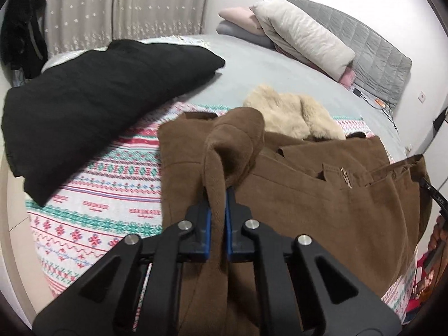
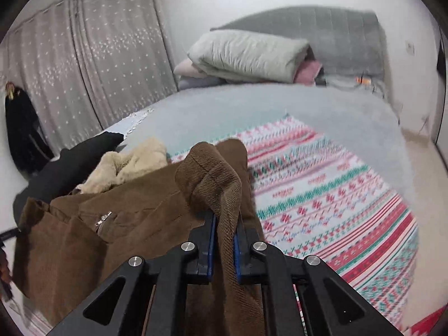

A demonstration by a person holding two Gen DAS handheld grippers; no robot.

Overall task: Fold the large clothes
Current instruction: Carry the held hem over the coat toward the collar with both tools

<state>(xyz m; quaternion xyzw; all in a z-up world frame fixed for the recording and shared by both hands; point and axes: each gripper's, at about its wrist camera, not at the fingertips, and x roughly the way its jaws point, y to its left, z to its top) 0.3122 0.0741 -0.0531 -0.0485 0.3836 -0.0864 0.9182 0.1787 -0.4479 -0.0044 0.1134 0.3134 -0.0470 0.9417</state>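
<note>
With my left tongs (image 1: pixel 217 196) and right tongs (image 2: pixel 224 224) each clamped on the brown jacket's (image 1: pixel 308 196) hem ahead of me, the fold looks only begun.

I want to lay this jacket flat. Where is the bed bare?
Bare: grey sheet between patterned blanket and pillow stack; also the blanket right of the brown jacket. Crowded on its left: black garment and cream fleece collar.

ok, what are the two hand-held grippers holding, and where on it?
Both pinch the brown corduroy jacket: left hand-held gripper and right hand-held gripper each clamp a bunched fold.
</note>
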